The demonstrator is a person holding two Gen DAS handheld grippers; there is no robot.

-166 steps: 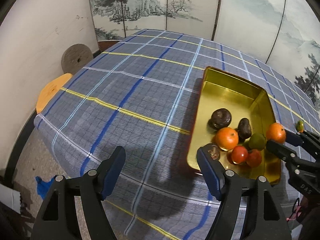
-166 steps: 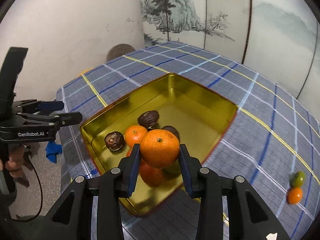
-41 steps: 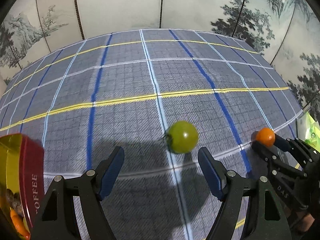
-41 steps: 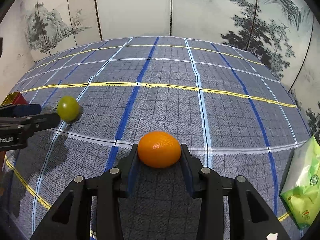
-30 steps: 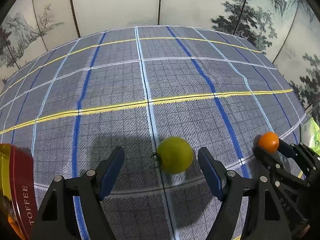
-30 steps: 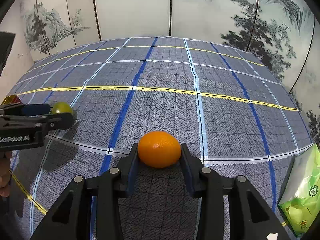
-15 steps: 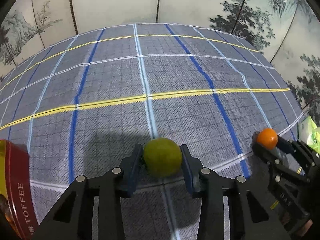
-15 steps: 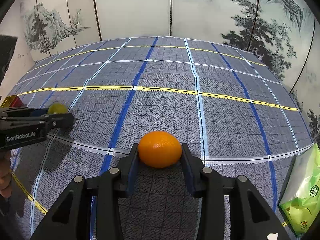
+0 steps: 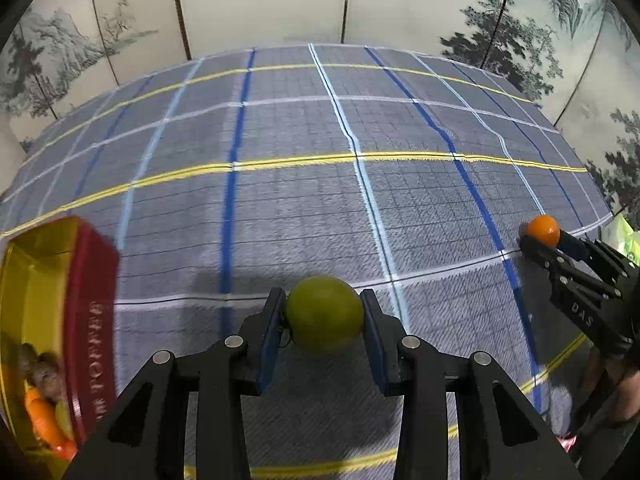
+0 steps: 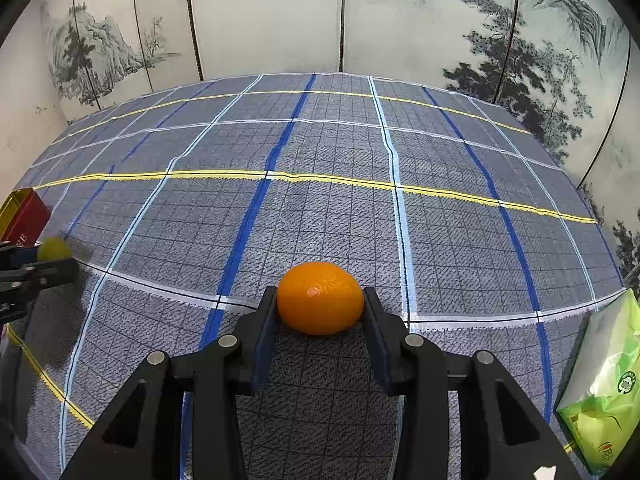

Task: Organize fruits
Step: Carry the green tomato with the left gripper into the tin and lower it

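Observation:
My left gripper (image 9: 324,320) is shut on a green tomato (image 9: 325,312), held just over the checked tablecloth. My right gripper (image 10: 320,308) is shut on a small orange fruit (image 10: 320,298), also low over the cloth. In the left wrist view the right gripper (image 9: 540,236) shows at the right with the orange fruit (image 9: 543,229). In the right wrist view the left gripper (image 10: 48,258) shows at the left edge with the green tomato (image 10: 52,249). The gold and red tin (image 9: 94,304) stands at the left, with several fruits (image 9: 40,408) inside.
A green tissue pack (image 10: 604,384) lies at the table's right edge. The tin's corner (image 10: 22,216) shows at the left in the right wrist view. Painted folding screens (image 10: 320,20) stand behind the blue checked tablecloth (image 10: 332,200).
My left gripper moved up to the green tomato, shut on it, and now swings left so the tin comes further into view. The right gripper keeps hold of the orange fruit.

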